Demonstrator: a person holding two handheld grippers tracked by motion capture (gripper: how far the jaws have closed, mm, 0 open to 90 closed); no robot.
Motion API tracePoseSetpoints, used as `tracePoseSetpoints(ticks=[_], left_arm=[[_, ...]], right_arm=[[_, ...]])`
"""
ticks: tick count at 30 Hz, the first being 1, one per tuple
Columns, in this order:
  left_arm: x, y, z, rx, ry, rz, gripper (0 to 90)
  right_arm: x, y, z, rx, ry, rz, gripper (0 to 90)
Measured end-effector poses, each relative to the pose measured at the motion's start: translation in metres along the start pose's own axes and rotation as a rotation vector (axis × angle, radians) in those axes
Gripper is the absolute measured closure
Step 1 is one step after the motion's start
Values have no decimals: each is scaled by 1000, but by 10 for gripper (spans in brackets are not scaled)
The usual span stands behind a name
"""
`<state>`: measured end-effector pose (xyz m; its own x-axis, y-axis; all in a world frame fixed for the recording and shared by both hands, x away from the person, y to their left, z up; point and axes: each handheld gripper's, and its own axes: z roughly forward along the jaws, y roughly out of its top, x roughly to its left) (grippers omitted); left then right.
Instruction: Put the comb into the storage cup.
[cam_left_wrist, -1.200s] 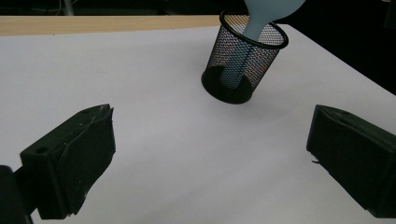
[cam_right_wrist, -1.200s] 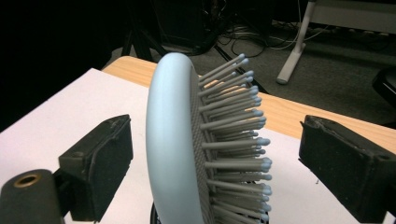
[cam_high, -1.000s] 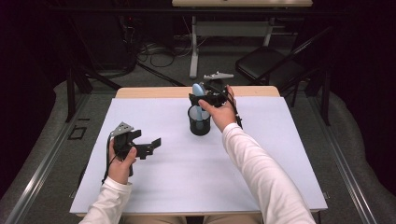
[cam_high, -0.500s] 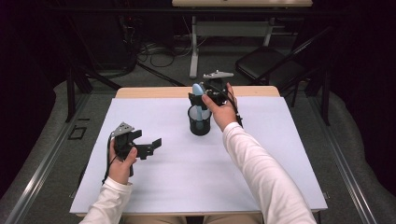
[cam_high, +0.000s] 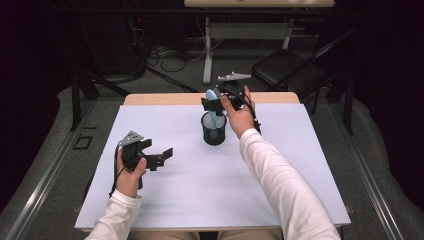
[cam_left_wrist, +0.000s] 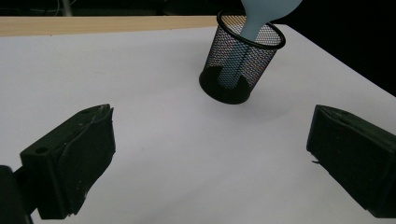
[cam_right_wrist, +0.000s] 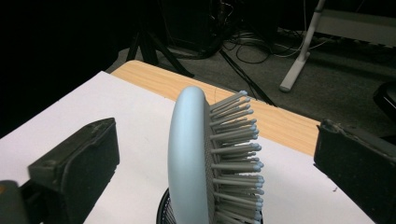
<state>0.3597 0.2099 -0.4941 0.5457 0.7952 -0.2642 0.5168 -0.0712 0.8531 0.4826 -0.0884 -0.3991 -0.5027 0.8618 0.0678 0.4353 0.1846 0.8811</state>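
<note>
While the right tongs (cam_high: 212, 102) hover over the far middle of the tabletop (cam_high: 210, 185), their jaws stand wide apart on either side of a pale blue hairbrush (cam_high: 213, 100), with clear gaps between each jaw and the brush in the right gripper view. The hairbrush (cam_right_wrist: 205, 163) stands upright, handle down, in a black mesh cup (cam_high: 214, 131) directly below these tongs; its bristles face the tongs' right jaw and its smooth back faces the left jaw. The cup's rim (cam_right_wrist: 164, 205) just shows at the bottom of that view.

The left tongs (cam_high: 159, 157) are held low over the near left part of the tabletop, well apart from the right tongs, and their jaws are also wide, with nothing between them. Ahead of them and slightly toward their right jaw stands the mesh cup (cam_left_wrist: 243, 58) on the white surface, the brush handle (cam_left_wrist: 252, 28) visible through the mesh. Beyond the right tongs lies the wooden far edge of the tabletop (cam_right_wrist: 280, 123), and past it a dark floor with cables (cam_right_wrist: 243, 39) and a folding chair (cam_high: 290, 72).
</note>
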Motion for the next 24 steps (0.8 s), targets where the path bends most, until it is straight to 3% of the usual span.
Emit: tracePoseSetpoints(ticks=[24], left_arm=[[2,1,-2,2,8,-7,13]], right_arm=[[-1,10,-10,-3,41,-1,0]])
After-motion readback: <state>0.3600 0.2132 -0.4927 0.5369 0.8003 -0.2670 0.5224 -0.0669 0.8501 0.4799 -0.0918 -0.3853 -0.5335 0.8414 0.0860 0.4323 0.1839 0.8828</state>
